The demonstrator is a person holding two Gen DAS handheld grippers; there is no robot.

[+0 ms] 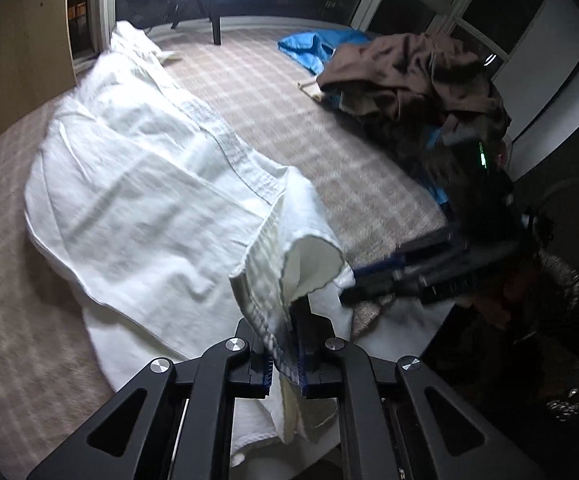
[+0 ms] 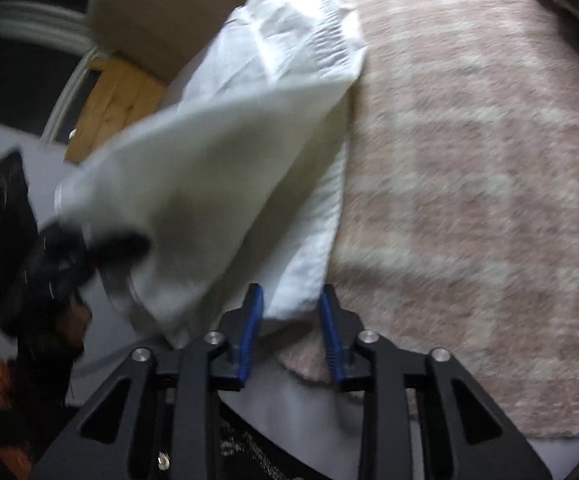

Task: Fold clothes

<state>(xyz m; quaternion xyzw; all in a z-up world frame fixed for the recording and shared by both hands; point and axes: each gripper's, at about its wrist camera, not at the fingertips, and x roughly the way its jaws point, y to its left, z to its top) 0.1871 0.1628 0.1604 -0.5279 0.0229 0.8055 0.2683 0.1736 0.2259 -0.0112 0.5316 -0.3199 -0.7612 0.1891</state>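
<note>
So my left hand-held gripper (image 1: 285,354) is clamped on a bunched edge of the white garment (image 1: 141,184), and the rest of it trails away ahead of that gripper across the checked rug (image 1: 289,120) on the floor. My right hand-held gripper (image 2: 291,328) has its jaws apart, with the near corner of the same white cloth (image 2: 217,160) sitting right between the fingertips but not pinched.

What worries me: I've only got one real hold. If I lift or pull now, I reckon the free corner will sag and the fold will come out crooked. The left grip is on a thick wad near the hem, so layers could slip out one by one. The two grippers are also close together, so they might knock.

Count: one white garment in hand, one brown clothes heap (image 1: 413,76) far off to the right, one blue piece (image 1: 313,46) beside it, two grippers.
</note>
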